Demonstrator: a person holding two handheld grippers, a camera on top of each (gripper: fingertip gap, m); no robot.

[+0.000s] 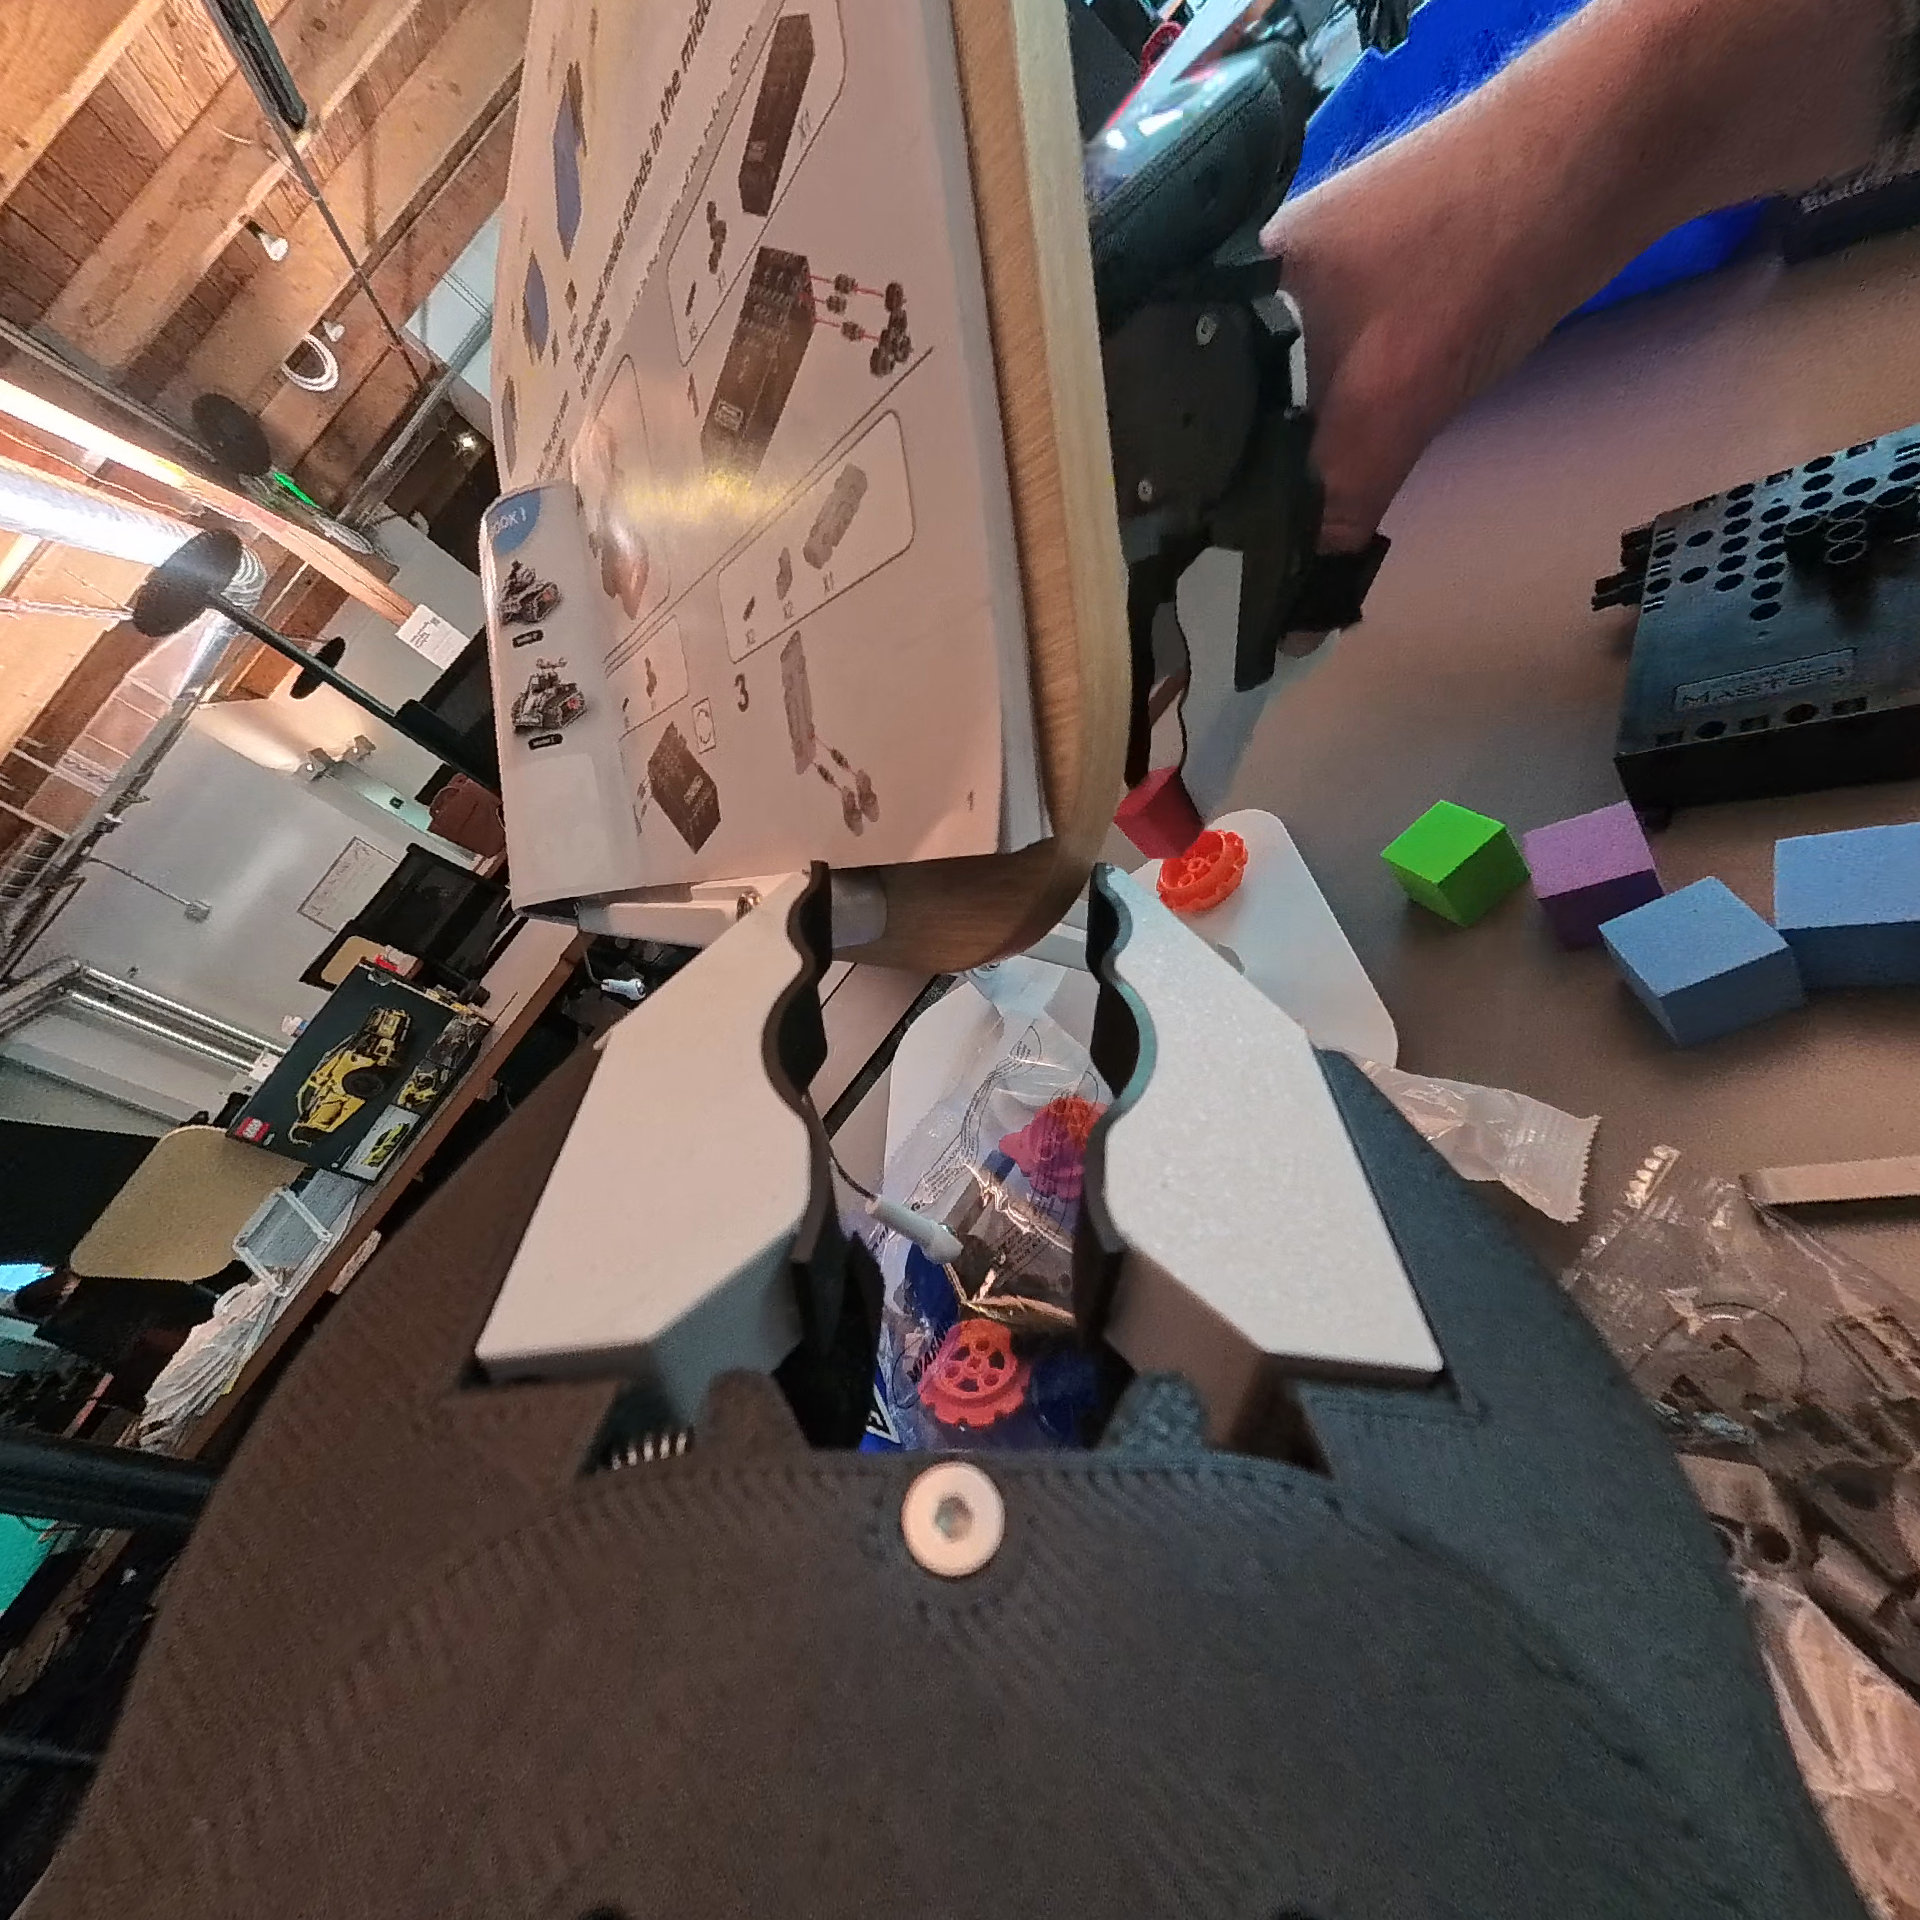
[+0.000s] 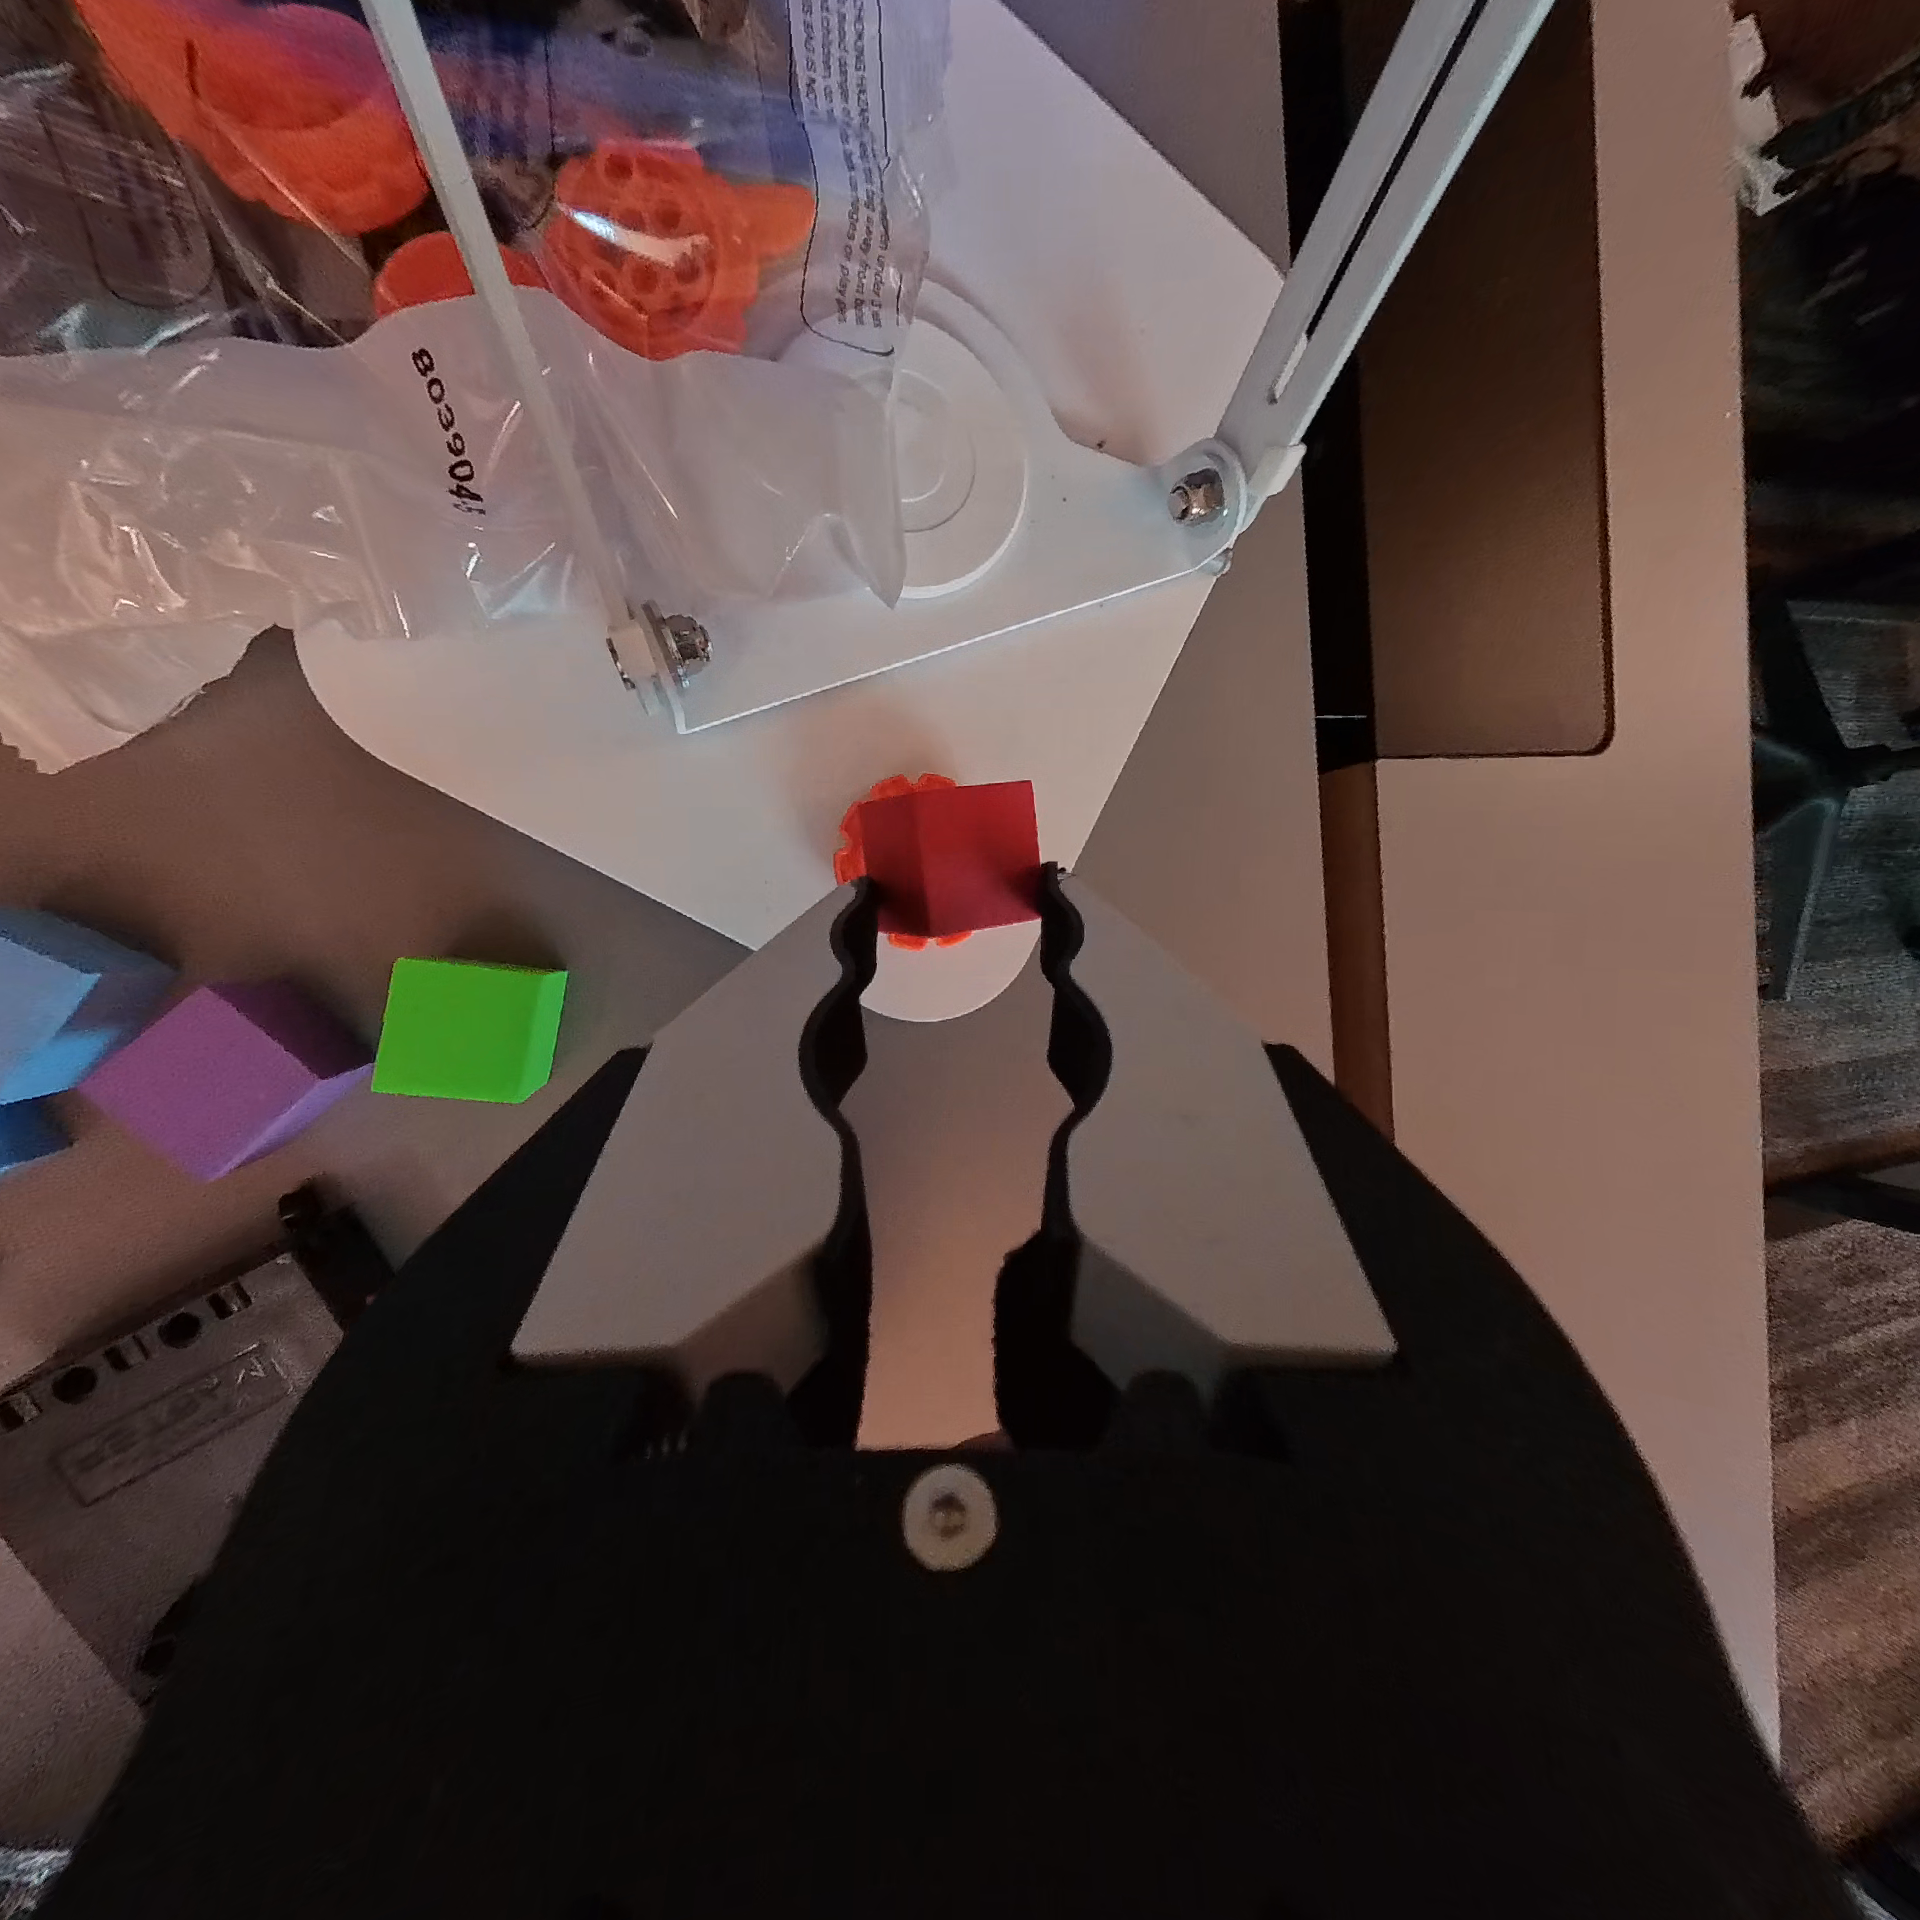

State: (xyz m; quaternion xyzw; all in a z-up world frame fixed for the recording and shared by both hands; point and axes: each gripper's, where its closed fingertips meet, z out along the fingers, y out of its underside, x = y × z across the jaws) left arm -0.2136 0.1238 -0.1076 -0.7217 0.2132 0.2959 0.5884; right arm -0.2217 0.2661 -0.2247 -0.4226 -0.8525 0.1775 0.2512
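Note:
My right gripper (image 2: 954, 888) is shut on a small red cube (image 2: 956, 852), held by its two sides. The cube sits right over an orange gear wheel (image 2: 854, 821) that lies on the white base plate (image 2: 623, 769) of a book stand. In the left wrist view the same red cube (image 1: 1153, 810) and gear (image 1: 1200, 871) show beyond my left gripper (image 1: 961, 894). The left gripper is open and empty, hovering over a clear plastic bag (image 1: 997, 1174) of coloured gear wheels. A hand (image 1: 1455, 291) holds the right gripper.
A wooden board (image 1: 1049, 416) carrying an instruction booklet (image 1: 748, 468) stands on the base. A green cube (image 2: 468, 1029), a purple cube (image 2: 208, 1070) and blue cubes (image 2: 42, 997) lie left of the base. A black perforated box (image 1: 1787, 634) and torn clear wrappers (image 1: 1714, 1351) lie on the table. Across from one pair of fingers to the other is roughly 20 centimetres.

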